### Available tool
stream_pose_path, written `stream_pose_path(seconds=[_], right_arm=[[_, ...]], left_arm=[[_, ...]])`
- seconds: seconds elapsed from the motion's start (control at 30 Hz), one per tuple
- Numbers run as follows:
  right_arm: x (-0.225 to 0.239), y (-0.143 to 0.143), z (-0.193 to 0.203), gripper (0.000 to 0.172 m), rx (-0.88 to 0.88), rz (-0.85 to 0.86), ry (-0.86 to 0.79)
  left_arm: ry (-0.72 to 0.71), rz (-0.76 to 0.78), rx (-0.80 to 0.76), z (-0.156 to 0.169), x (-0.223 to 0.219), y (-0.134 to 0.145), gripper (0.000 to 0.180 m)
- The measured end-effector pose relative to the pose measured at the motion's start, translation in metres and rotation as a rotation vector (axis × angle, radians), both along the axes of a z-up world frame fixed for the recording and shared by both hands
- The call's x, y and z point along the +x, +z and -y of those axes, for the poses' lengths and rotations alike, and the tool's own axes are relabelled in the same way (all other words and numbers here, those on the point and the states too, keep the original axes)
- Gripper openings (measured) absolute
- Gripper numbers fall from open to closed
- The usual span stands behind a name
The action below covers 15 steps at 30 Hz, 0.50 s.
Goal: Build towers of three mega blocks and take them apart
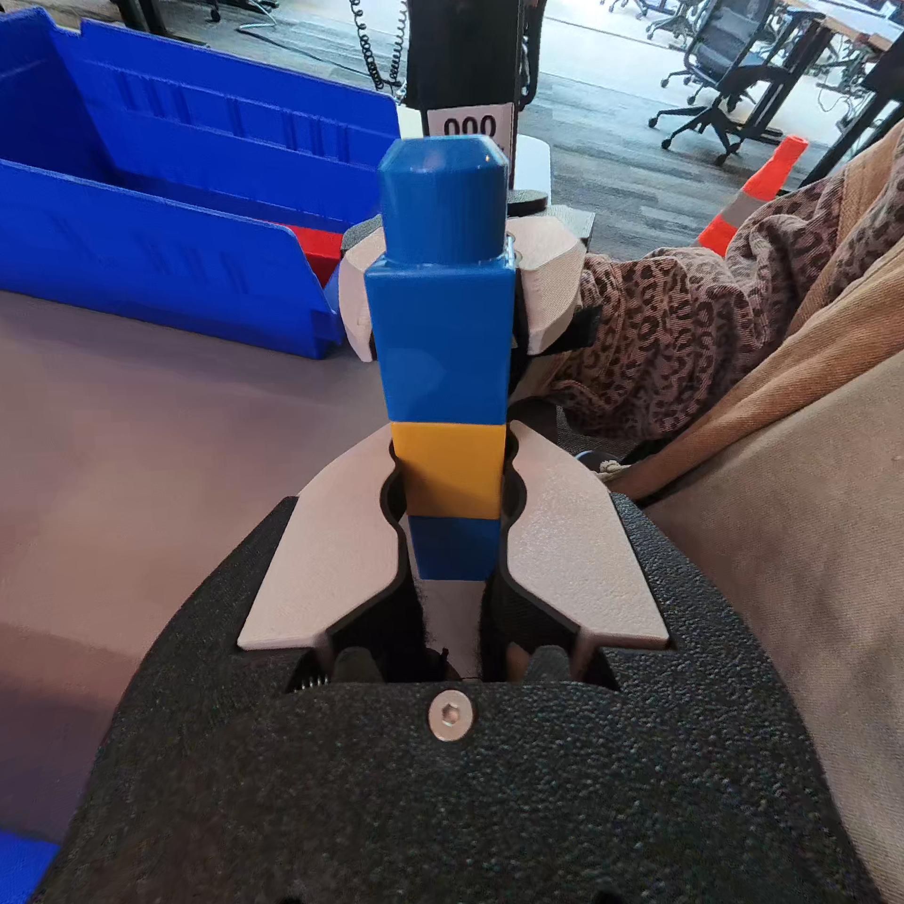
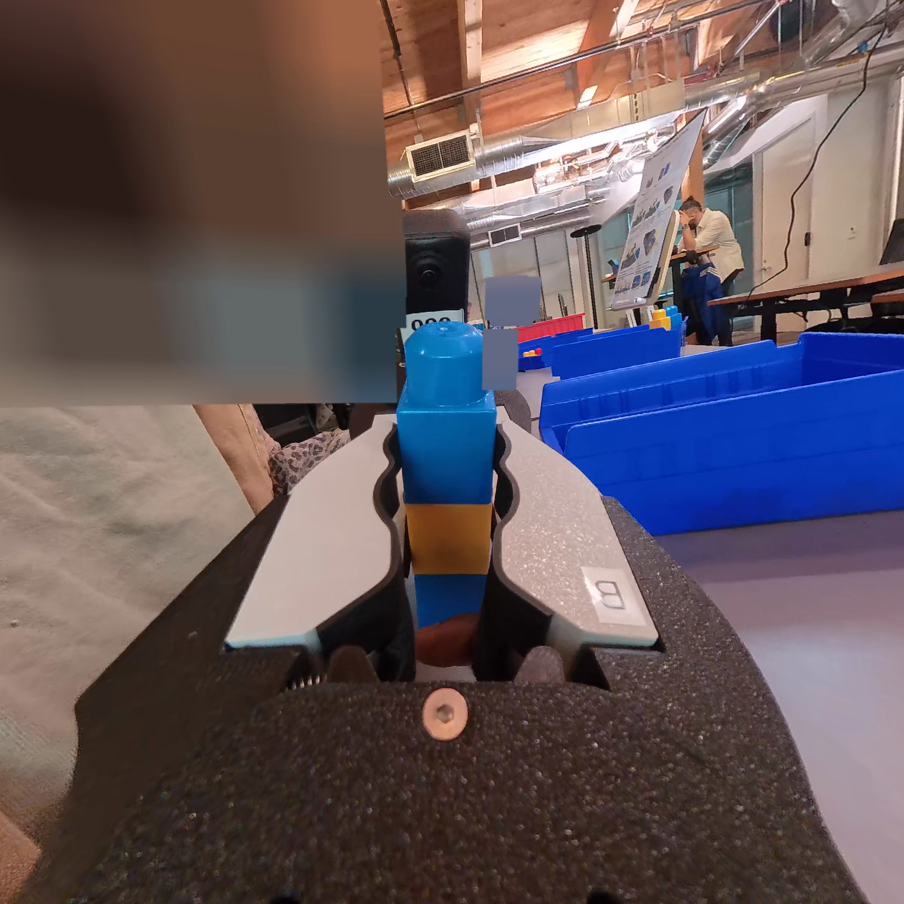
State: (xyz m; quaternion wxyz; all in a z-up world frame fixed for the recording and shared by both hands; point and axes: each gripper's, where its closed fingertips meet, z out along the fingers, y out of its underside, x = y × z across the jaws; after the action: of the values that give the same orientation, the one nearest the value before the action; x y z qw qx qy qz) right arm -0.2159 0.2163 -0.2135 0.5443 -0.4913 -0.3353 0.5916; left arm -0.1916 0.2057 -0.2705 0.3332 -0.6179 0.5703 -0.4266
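At left, a blue bin (image 1: 161,254) flanks the bench (image 1: 171,440); at centre, we hold a three-block tower (image 1: 447,391), our left tool (image 1: 450,469) clamped on its yellow block (image 1: 450,469), our right tool (image 2: 446,455) on the top blue block (image 2: 445,450). Dismantling looks next: we judge a straight pull apart.

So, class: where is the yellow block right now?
The yellow block is the middle of the three-block tower, between two blue blocks. In the left wrist view it is clamped in the left tongs, right of the blue bin.
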Motion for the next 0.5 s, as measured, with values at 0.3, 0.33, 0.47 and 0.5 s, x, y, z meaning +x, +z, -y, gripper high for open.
stream_pose_path(seconds=[0.3,0.33,0.47,0.5], right_arm=[[-0.001,0.0,0.0,0.036,0.008,0.008,-0.008],[0.0,0.003,0.001,0.036,0.012,-0.006,-0.008],[0.016,0.024,-0.002,0.036,0.047,-0.051,-0.07],[0.021,0.028,-0.004,0.036,0.063,-0.034,-0.101]], left_arm=[[-0.01,-0.001,0.004,0.001,-0.002,0.001,0.037],[-0.008,0.018,0.009,0.0,-0.001,0.003,0.042],[0.075,0.113,0.119,-0.015,-0.003,0.022,0.129],[0.123,0.145,0.173,-0.023,-0.006,0.03,0.146]])
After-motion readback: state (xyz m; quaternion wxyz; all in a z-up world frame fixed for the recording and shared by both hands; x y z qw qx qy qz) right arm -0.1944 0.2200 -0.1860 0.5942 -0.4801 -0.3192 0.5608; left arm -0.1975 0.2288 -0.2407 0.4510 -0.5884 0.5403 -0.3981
